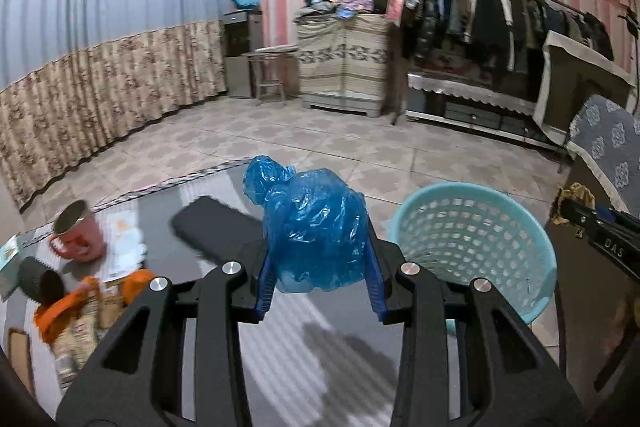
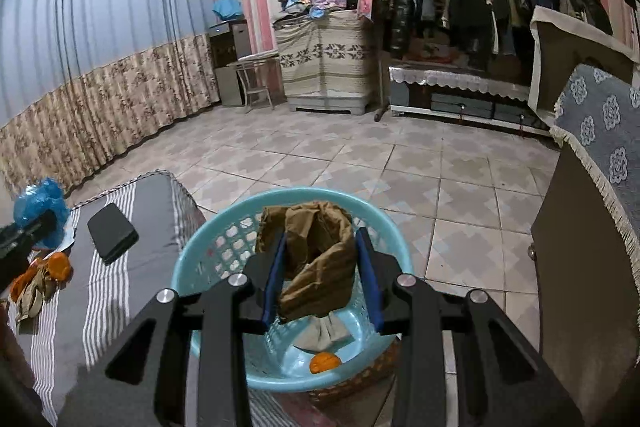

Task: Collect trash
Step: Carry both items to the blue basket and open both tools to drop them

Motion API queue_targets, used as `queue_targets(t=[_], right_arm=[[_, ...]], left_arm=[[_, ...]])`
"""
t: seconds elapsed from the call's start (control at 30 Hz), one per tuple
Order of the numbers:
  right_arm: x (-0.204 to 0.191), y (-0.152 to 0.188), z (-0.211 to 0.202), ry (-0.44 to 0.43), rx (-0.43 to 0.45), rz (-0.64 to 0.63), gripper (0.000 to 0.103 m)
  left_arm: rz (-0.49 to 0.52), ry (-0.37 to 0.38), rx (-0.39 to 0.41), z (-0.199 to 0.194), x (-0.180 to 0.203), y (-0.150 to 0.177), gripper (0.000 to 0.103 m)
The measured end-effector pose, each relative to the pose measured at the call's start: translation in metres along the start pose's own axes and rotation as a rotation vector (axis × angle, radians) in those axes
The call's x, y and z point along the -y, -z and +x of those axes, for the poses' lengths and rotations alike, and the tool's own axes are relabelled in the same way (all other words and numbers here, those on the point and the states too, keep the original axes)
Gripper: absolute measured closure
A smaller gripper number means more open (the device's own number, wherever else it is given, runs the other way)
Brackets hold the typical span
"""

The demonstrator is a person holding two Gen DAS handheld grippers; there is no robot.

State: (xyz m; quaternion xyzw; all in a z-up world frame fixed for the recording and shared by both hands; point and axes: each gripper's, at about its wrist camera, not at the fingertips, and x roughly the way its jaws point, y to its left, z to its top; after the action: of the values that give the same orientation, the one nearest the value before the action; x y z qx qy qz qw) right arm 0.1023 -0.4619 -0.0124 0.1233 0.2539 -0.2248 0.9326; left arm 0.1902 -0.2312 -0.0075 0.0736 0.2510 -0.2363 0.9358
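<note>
My left gripper (image 1: 318, 259) is shut on a crumpled blue plastic bag (image 1: 312, 223), held above the striped table with the light blue laundry-style basket (image 1: 476, 247) to its right. The same blue plastic bag (image 2: 40, 207) shows at the far left of the right wrist view. My right gripper (image 2: 320, 267) is shut on a crumpled brown paper wad (image 2: 316, 259), held right over the basket (image 2: 208, 247). In the bottom of the basket lie an orange peel (image 2: 325, 361) and a greyish wrapper (image 2: 326, 333).
On the table (image 1: 328, 347) lie a black phone-like slab (image 1: 216, 227), a pink mug (image 1: 78, 233), a dark cup (image 1: 40, 277) and orange wrappers (image 1: 64, 307). A dark cabinet (image 2: 580, 287) with a lace cover stands right of the basket. Tiled floor (image 2: 360, 163) lies beyond.
</note>
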Motion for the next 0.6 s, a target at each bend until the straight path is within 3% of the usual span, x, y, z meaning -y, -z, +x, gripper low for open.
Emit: queue_targets(t=[0.53, 0.57, 0.6], right_arm=[[0.012, 0.001, 0.034, 0.043, -0.059, 0.025, 0.069], [0.012, 0.001, 0.036, 0.044, -0.063, 0.025, 0.069], [0.012, 0.002, 0.039, 0.044, -0.068, 0.024, 0.069]], left_arm=[[0.1, 0.172, -0.079, 0.098, 0.087, -0.007, 0.065], [0.1, 0.182, -0.079, 0.101, 0.089, -0.008, 0.064], [0.096, 0.194, -0.082, 0.104, 0.091, -0.01, 0.054]])
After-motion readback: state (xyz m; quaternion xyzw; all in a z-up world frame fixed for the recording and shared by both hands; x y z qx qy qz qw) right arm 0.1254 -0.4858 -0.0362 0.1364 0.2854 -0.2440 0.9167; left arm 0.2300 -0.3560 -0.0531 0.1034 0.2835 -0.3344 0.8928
